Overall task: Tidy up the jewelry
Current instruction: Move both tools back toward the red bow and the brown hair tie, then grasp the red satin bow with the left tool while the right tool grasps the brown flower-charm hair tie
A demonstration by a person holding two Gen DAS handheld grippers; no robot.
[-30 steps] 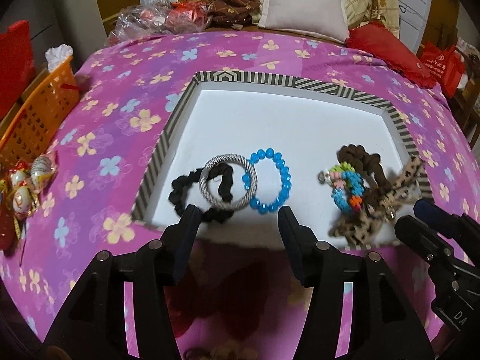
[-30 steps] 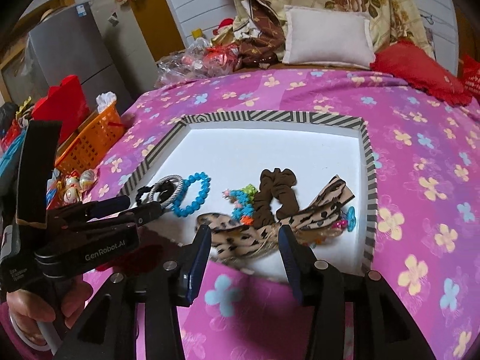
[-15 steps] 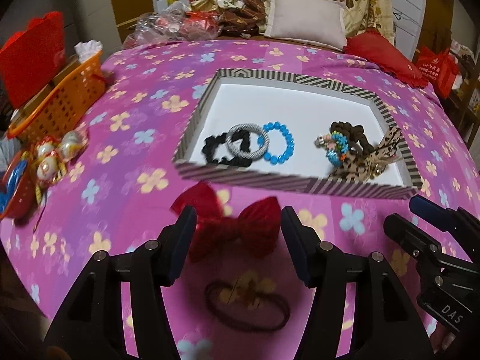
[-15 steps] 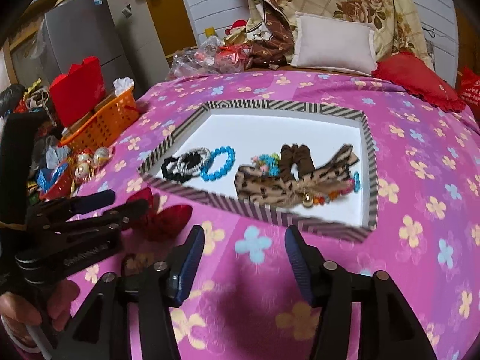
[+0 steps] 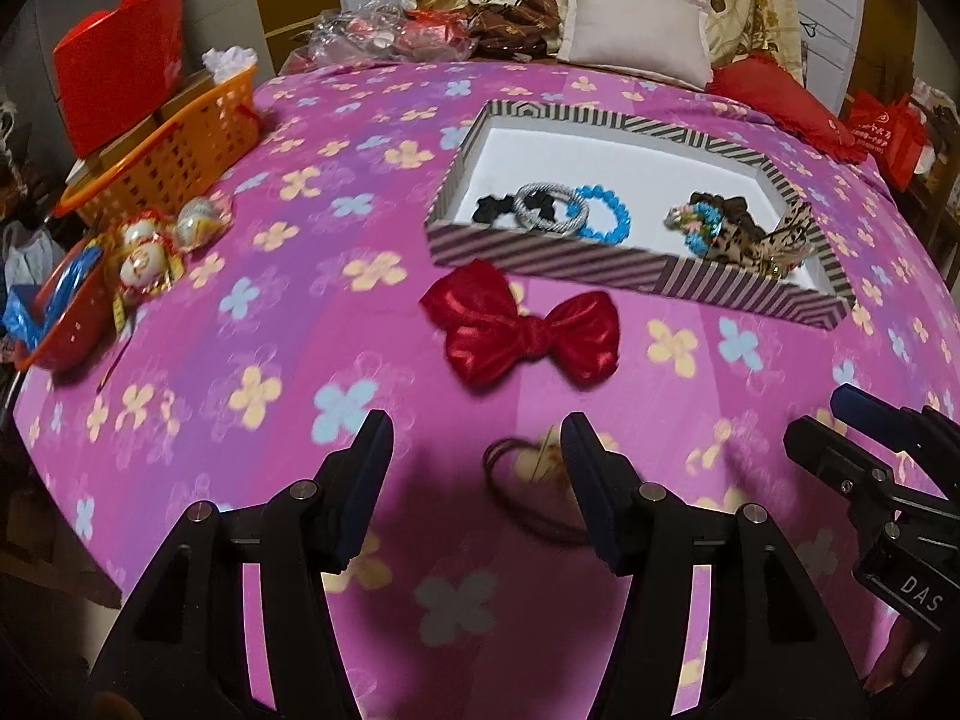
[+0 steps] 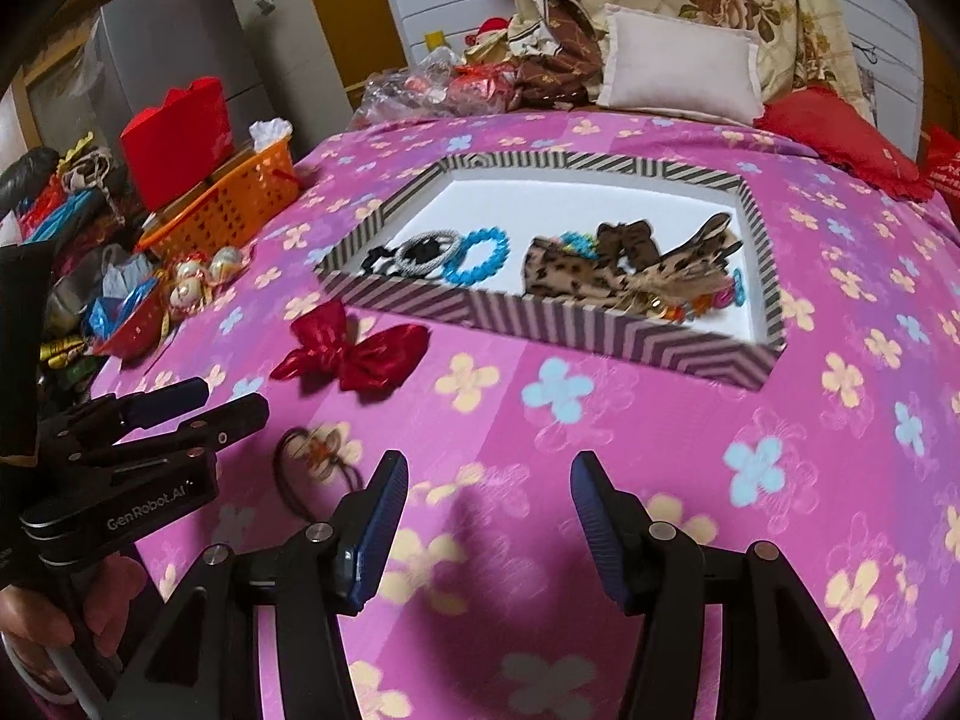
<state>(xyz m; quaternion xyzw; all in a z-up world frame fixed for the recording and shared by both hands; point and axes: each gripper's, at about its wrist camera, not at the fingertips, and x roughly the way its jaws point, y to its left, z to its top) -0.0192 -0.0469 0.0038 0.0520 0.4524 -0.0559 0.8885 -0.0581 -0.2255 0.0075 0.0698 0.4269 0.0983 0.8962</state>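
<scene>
A striped box tray (image 5: 600, 267) (image 6: 600, 333) on the pink flowered bedspread holds a black scrunchie, a silver bangle (image 5: 552, 210), a blue bead bracelet (image 5: 609, 219) (image 6: 477, 255) and a leopard-print ribbon (image 6: 606, 279). In front of the tray lies a red satin bow (image 5: 528, 330) (image 6: 354, 354). Nearer still is a thin dark hair tie (image 5: 528, 498) (image 6: 300, 468). My left gripper (image 5: 474, 438) (image 6: 231, 399) hovers open above the hair tie, holding nothing. To its right my right gripper (image 6: 489, 474) (image 5: 819, 414) is open over bare bedspread.
An orange basket (image 5: 174, 144) and a red bag (image 5: 120, 84) stand at the left edge, with wrapped sweets (image 5: 150, 252) beside them. A white pillow (image 5: 636, 30), a red cushion (image 5: 774, 96) and piled bedding sit behind the tray. A hand (image 6: 54, 618) grips the left tool.
Both grippers have drawn back from over the tray towards the near edge of the bed. The red bow and the hair tie have come into view. The right jaws stand a little wider.
</scene>
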